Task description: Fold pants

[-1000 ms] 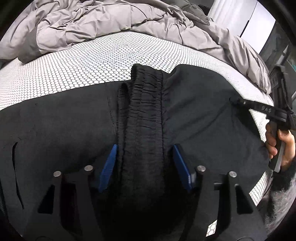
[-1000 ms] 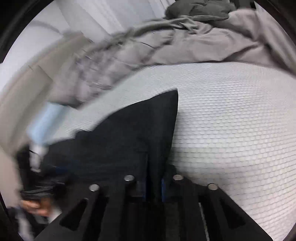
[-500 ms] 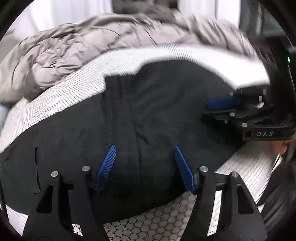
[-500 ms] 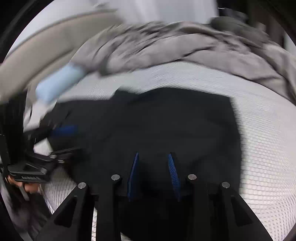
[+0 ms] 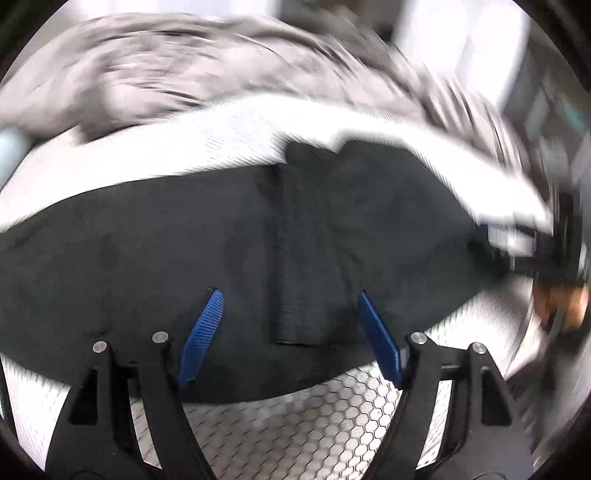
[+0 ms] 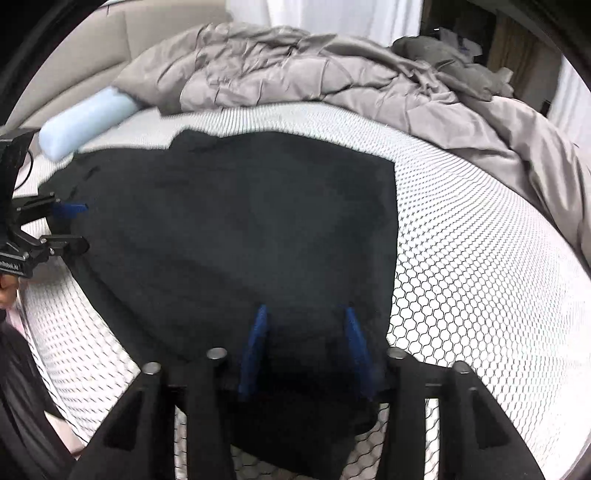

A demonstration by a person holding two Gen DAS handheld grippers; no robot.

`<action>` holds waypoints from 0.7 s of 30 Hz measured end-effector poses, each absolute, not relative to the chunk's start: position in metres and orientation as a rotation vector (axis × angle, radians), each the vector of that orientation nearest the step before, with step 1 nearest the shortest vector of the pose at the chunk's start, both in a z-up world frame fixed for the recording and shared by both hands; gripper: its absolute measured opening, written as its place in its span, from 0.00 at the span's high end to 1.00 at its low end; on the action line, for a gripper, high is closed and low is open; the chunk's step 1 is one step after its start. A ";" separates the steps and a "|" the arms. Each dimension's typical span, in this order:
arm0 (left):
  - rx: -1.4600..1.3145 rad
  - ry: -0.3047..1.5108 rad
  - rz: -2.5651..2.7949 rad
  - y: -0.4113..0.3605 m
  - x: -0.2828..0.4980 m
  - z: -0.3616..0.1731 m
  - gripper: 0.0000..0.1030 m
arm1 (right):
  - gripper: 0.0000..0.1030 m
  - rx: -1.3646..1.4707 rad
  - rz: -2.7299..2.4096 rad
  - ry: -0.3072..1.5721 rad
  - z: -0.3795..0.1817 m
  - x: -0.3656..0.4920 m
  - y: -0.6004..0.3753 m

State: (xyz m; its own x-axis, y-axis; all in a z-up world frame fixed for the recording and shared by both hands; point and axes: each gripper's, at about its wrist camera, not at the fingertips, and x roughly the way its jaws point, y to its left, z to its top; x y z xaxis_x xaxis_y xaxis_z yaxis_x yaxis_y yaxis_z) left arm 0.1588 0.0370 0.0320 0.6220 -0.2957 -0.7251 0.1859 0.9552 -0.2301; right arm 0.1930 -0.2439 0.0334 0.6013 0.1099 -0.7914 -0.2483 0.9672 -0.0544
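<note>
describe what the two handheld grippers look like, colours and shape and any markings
Both the left gripper and right gripper are matte black, with cut-out linkage arms, silver pivot pins and jaws lined with ribbed blue pads. Faint white lettering, unreadable, marks the left one's body in the right wrist view.

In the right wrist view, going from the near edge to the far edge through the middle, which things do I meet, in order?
Right claw with blue pads, jaws opening, over the cloth → black folded pants → white honeycomb-patterned mattress cover → crumpled grey quilted duvet → white curtain.
</note>
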 end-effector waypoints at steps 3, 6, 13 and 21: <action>-0.372 0.771 -0.144 0.092 0.135 0.041 0.15 | 0.29 -0.090 0.187 0.873 0.035 0.194 -0.245; -0.608 0.675 0.035 0.156 0.113 0.036 0.01 | 0.29 -0.072 0.226 0.849 0.042 0.190 -0.241; -0.948 0.643 0.207 0.241 0.103 -0.004 0.14 | 0.27 -0.027 0.243 0.825 0.056 0.186 -0.244; -0.753 0.747 0.397 0.242 0.159 -0.013 0.93 | 0.26 -0.027 0.248 0.823 0.057 0.183 -0.245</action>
